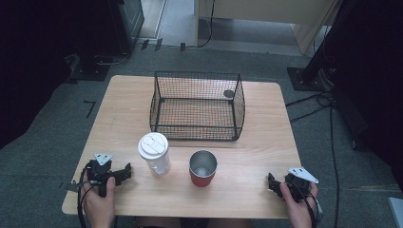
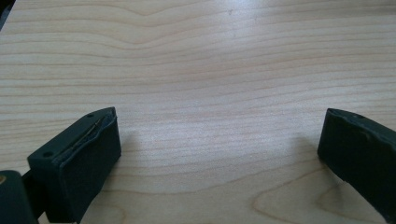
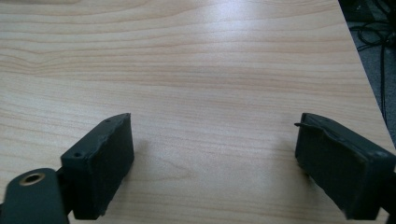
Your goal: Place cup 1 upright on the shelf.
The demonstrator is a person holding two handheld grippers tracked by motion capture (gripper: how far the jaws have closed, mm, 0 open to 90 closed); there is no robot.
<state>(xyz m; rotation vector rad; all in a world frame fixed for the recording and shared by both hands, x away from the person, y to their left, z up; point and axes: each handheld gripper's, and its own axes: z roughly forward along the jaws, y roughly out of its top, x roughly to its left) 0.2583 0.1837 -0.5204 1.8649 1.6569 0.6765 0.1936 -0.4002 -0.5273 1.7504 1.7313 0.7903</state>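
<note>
With both jaws spread wide and empty, the left gripper [image 1: 127,172] near the table's [image 1: 256,190] front left corner and the right gripper [image 1: 272,183] near its front right would do well to approach the lidded clear cup [image 1: 154,153] and red tumbler [image 1: 203,168] squarely, below the wire basket [image 1: 197,105] at the back edge

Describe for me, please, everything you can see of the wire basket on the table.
The wire basket is black metal mesh, boxy with an open top and walls that flare slightly outward. It stands upright on the far middle of the wooden table, beyond the two cups, touching nothing else. Through the mesh its floor looks bare; a small dark round disc shows near its far right corner, unclear whether inside or behind.
</note>
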